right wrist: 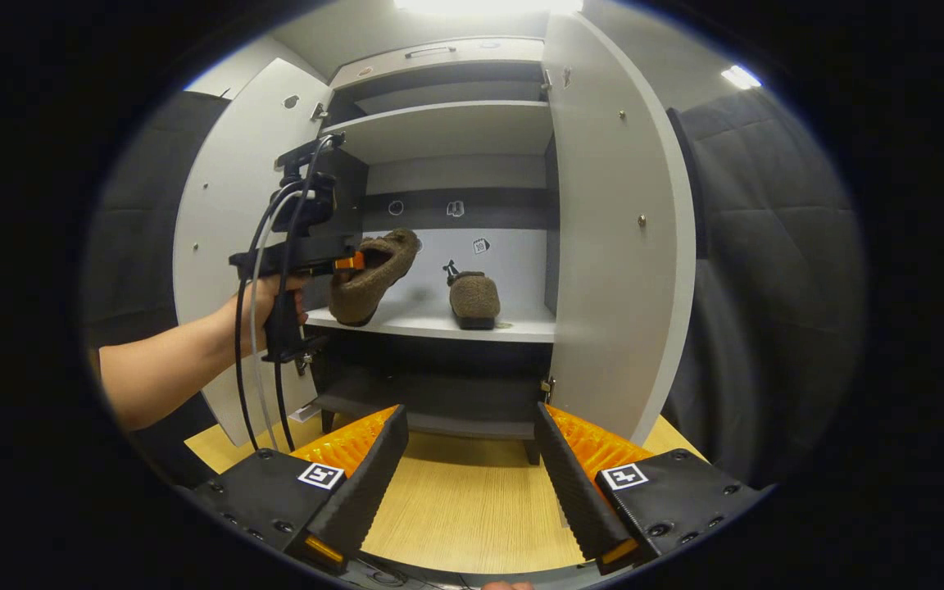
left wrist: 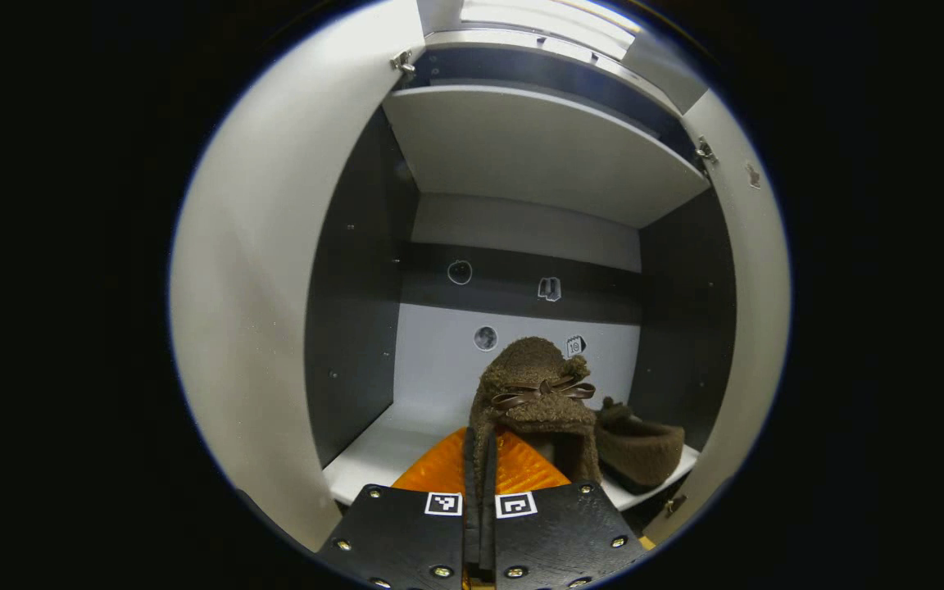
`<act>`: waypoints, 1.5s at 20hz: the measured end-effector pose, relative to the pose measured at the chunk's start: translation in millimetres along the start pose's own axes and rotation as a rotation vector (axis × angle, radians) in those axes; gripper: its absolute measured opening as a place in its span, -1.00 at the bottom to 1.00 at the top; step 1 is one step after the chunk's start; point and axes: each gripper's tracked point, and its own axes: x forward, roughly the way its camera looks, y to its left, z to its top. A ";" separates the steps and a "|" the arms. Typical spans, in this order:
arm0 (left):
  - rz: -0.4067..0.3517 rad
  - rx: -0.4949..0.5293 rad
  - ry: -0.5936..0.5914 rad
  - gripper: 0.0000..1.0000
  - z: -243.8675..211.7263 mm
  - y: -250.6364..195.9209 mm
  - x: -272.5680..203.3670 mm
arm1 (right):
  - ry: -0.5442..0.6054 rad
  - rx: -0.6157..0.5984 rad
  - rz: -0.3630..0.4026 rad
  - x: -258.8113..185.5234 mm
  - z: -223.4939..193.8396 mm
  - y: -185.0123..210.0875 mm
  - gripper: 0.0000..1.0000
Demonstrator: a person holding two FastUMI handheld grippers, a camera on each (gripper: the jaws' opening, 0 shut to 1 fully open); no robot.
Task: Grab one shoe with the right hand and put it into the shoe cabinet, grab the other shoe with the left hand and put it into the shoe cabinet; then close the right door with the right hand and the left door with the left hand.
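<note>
In the left gripper view the left gripper (left wrist: 480, 492) has its fingers pressed together on the heel rim of a fuzzy brown shoe (left wrist: 533, 393); the sole and the far side of that shoe are hidden behind its own upper, and a thin bow sits on top. Just past the fingers and to their right, a second shoe (left wrist: 640, 451) of the same woolly fabric lies on the pale shelf (left wrist: 390, 451) of the shoe cabinet (left wrist: 521, 147), partly covered by the held one. Both flat grey doors stand open. In the right gripper view the right gripper (right wrist: 472, 467) holds nothing, its ridged fingers spread wide above a light wooden surface (right wrist: 456, 508). Ahead of them a hand (right wrist: 271, 299) grips the other tool's handle.
</note>
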 end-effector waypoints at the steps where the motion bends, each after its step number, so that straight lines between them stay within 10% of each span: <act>1: 0.007 0.000 0.012 -1.00 -1.2 0.1 9.1 | 0.003 -0.001 -0.002 1.6 -0.4 -1.2 0.96; 13: 0.045 0.064 0.144 -0.87 -32.8 6.4 58.0 | -0.011 0.000 -0.025 8.7 4.8 -14.5 0.96; 18: 0.004 0.120 0.072 0.60 -5.2 2.8 21.5 | -0.052 -0.007 -0.013 6.7 19.5 -5.7 0.94; 30: -0.100 0.137 -0.037 0.59 29.6 -4.9 -128.3 | -0.144 -0.015 -0.007 -10.7 53.9 10.8 0.96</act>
